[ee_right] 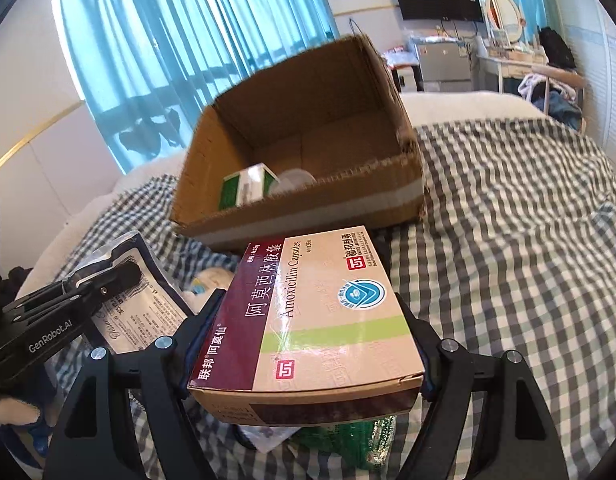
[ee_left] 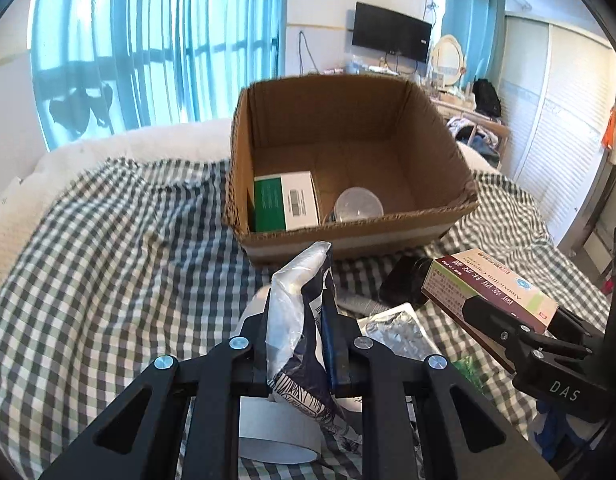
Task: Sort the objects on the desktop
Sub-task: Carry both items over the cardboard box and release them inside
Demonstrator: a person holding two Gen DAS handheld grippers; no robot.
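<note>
Amoxicillin box (ee_right: 308, 320), long axis toward carton (ee_right: 308, 140), clamped in right tongs (ee_right: 308, 312); left tongs (ee_left: 295, 312) grip pouch (ee_left: 303, 320).

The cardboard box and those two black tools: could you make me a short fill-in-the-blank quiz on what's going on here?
1. The right tool grips a box labelled ______ Capsules.
2. The left tool holds a crinkled plastic ______.
3. Inside the cardboard box lies a white and ______ carton beside a clear lid.
4. The cardboard box sits on a ______ cloth.

Missing words: Amoxicillin; packet; green; checked
</note>
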